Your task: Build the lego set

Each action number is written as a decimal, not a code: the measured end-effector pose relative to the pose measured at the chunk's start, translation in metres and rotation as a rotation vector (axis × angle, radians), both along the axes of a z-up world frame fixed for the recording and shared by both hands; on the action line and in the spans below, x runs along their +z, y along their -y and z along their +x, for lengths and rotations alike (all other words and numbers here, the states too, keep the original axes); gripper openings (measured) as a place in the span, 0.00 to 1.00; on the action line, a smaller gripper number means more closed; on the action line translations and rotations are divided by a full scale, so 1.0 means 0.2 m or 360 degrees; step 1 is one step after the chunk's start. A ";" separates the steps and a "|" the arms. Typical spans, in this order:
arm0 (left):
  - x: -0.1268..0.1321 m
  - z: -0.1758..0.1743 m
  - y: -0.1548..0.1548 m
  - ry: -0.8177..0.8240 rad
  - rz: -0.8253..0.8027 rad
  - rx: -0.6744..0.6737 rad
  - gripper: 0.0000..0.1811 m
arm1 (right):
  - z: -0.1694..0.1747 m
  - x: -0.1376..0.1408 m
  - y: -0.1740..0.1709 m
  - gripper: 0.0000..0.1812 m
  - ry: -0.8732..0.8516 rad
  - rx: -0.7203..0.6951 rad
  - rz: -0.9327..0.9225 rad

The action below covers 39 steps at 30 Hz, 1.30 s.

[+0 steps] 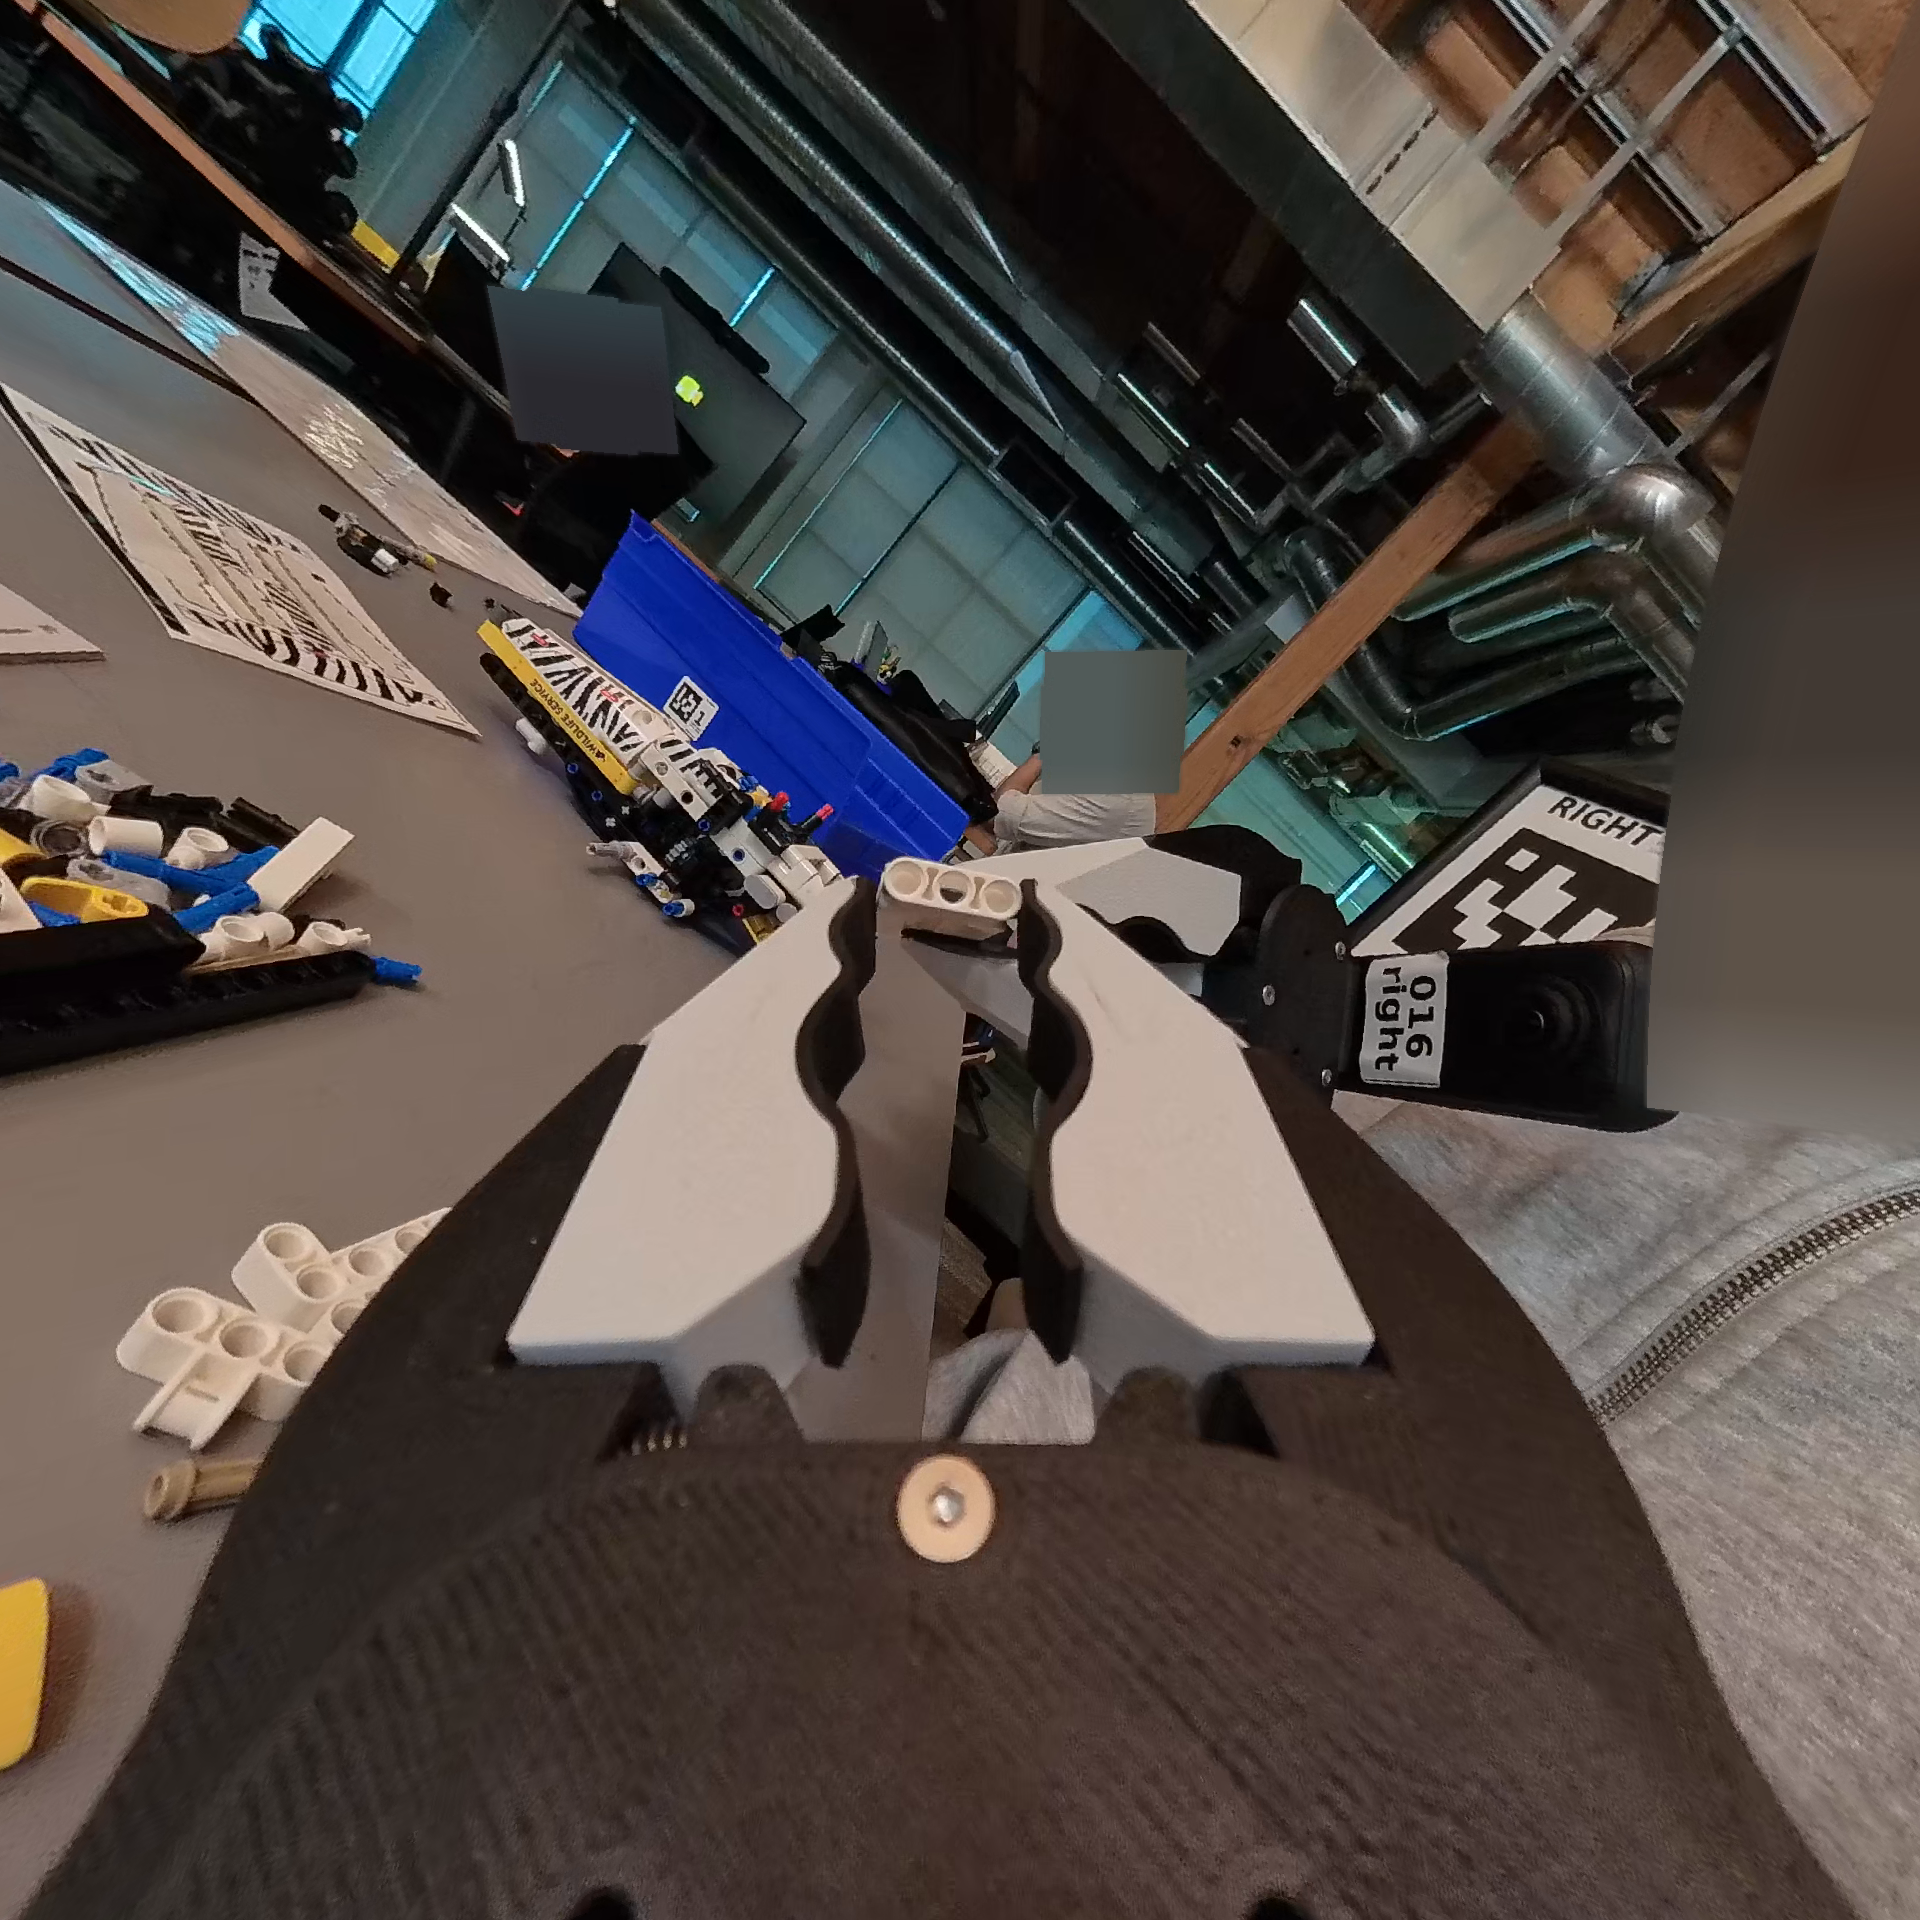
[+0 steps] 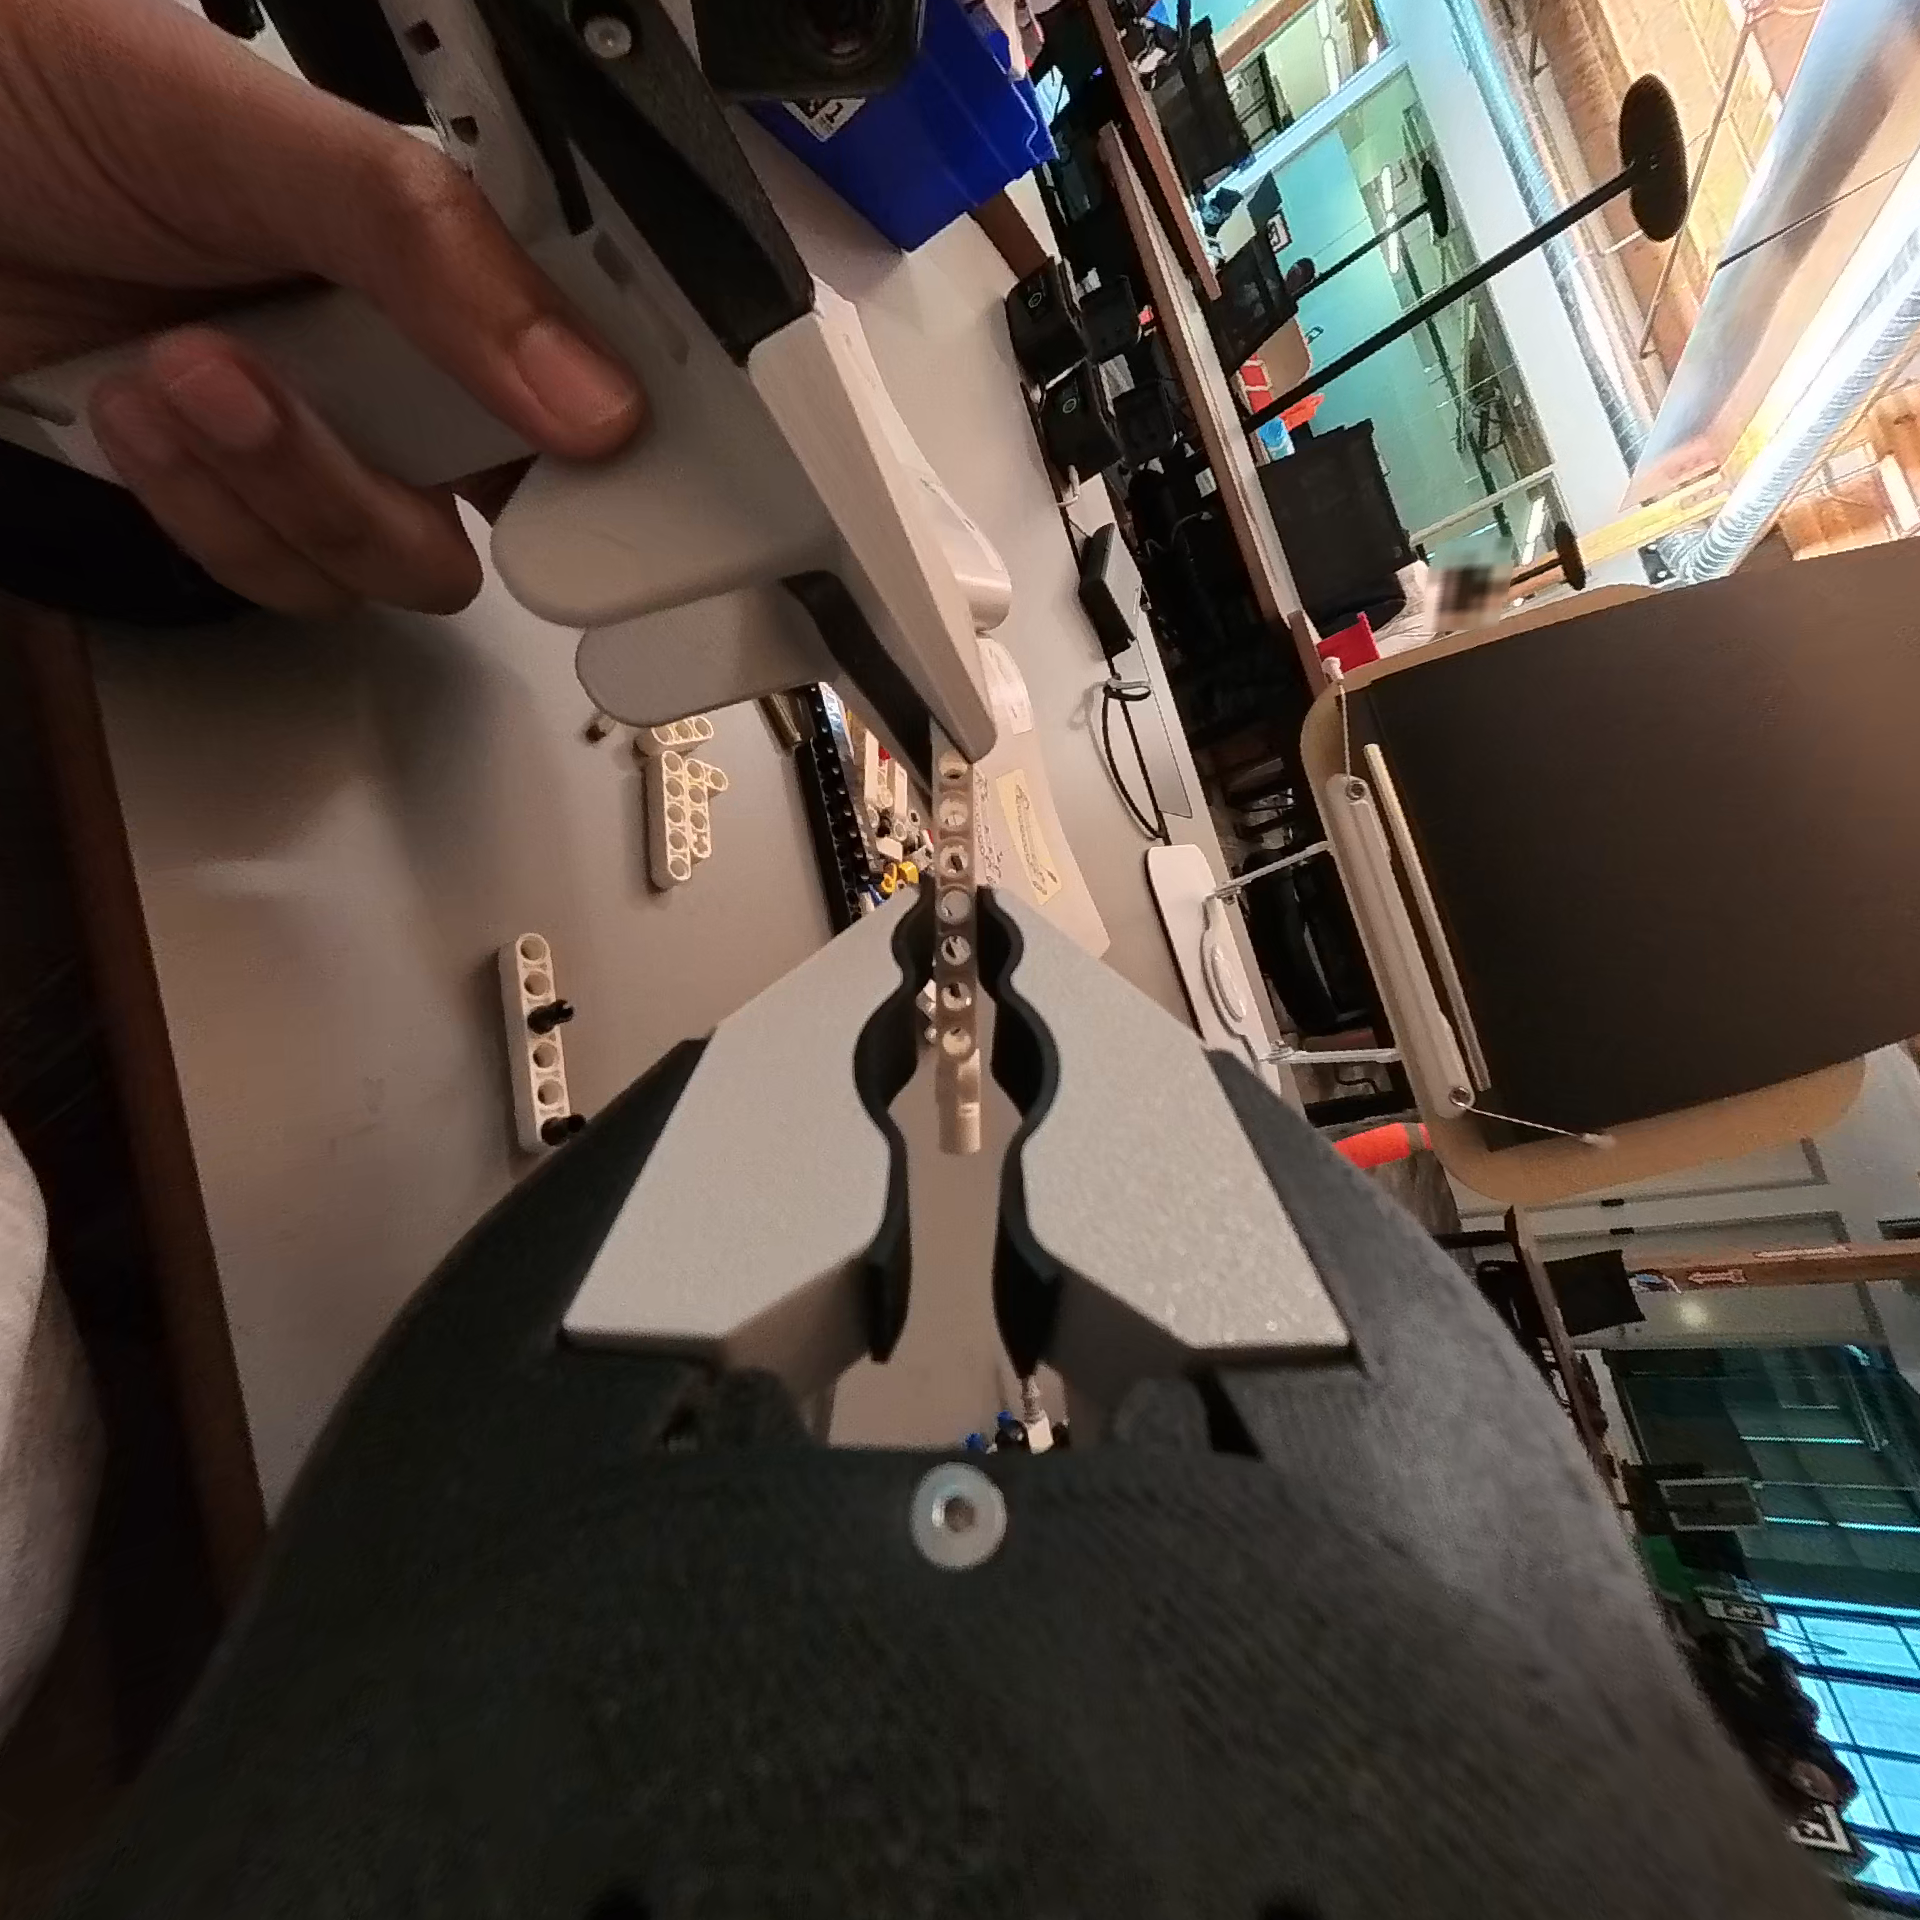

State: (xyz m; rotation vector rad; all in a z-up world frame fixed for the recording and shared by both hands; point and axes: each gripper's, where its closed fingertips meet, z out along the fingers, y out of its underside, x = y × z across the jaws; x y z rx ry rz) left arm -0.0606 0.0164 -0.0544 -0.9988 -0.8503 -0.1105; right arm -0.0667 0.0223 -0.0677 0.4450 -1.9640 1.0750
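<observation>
Left wrist view: my left gripper (image 1: 951,902) pinches a white lego beam (image 1: 954,891) end-on at the jaw tips, with loose lego pieces (image 1: 156,894) off to the jaws' left and the half-built model (image 1: 665,800) ahead-left on the grey table (image 1: 416,1091). Right wrist view: my right gripper (image 2: 954,914) has its jaws pressed on that same white lego beam (image 2: 954,935), which runs lengthwise between them. Beyond the tips the left gripper (image 2: 940,727) clamps its far end, held by a hand (image 2: 260,312).

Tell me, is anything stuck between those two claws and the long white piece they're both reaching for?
Nothing visible. The white beam already sits between both pairs of fingers: the right gripper clamps its lower part, the left gripper pinches its far end.
</observation>
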 end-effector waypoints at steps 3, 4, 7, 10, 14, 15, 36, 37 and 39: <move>0.00 0.00 0.00 -0.0004 0.0003 -0.0004 0.13 | 0.00 0.00 0.00 0.03 -0.0011 0.0001 -0.0005; 0.00 0.01 0.00 -0.0012 0.0006 -0.0009 0.13 | 0.01 0.01 0.00 0.03 -0.0027 0.0004 -0.0010; 0.02 0.02 0.00 -0.0033 0.0024 -0.0024 0.13 | 0.02 0.03 0.00 0.03 -0.0116 0.0015 -0.0023; 0.02 0.01 0.01 -0.0029 0.0033 -0.0018 0.13 | 0.02 0.03 0.00 0.03 -0.0180 0.0010 -0.0012; 0.02 0.01 0.01 -0.0030 0.0034 -0.0019 0.13 | 0.03 0.04 0.00 0.03 -0.0194 0.0025 -0.0023; 0.02 0.01 0.01 -0.0030 0.0035 -0.0019 0.13 | 0.03 0.04 0.00 0.03 -0.0195 0.0029 -0.0028; 0.03 0.01 0.01 -0.0034 0.0061 -0.0021 0.13 | 0.04 0.07 -0.01 0.04 -0.0272 0.0064 -0.0099; 0.03 0.01 0.01 -0.0033 0.0060 -0.0021 0.13 | 0.04 0.07 -0.01 0.04 -0.0274 0.0064 -0.0100; 0.02 0.01 0.01 -0.0028 0.0061 -0.0019 0.13 | 0.04 0.06 0.00 0.04 -0.0270 0.0067 -0.0098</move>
